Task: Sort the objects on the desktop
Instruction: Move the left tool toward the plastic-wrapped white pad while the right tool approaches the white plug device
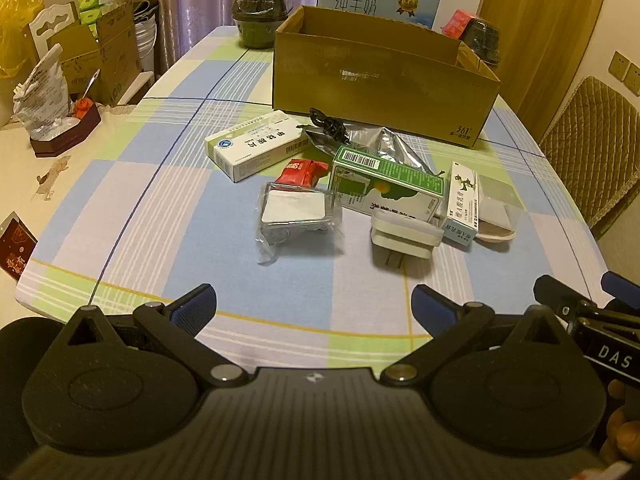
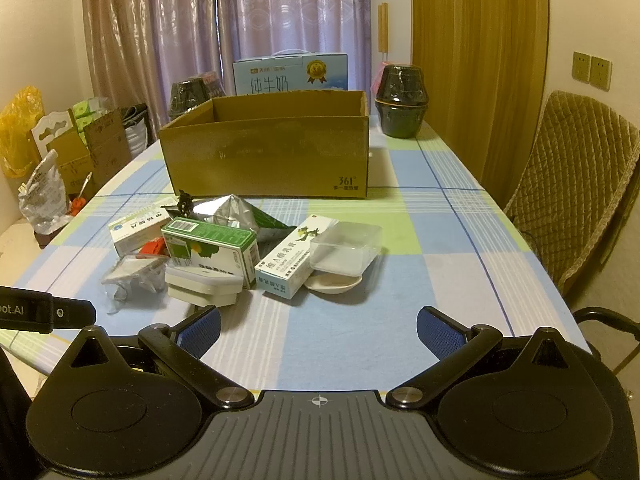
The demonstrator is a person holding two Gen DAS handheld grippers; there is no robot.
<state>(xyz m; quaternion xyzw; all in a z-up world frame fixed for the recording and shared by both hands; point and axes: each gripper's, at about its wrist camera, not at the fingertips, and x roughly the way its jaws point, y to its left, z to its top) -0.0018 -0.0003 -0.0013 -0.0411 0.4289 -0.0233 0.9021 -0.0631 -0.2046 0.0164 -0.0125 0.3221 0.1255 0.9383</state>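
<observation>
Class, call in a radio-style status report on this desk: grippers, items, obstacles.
Left gripper open, empty. Right gripper open, empty. Clutter unsorted before the cardboard box; white plug adapter nearest. Approach clear.

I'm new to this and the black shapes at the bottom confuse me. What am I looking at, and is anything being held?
These are two handheld grippers, one in each of a person's hands, each with a fisheye camera looking forward along its jaws. The black shapes are the tool bodies; the blue pads are the jaw tips. One picture comes from the left gripper, the other from the right gripper. Both stand open and hold nothing.

On the checked tablecloth lies a heap to be sorted: a white medicine box, a green box, a white plug, a bagged item, a red packet, a foil pouch, a slim box, a clear tub and a spoon. Behind stands an open cardboard box.
</observation>
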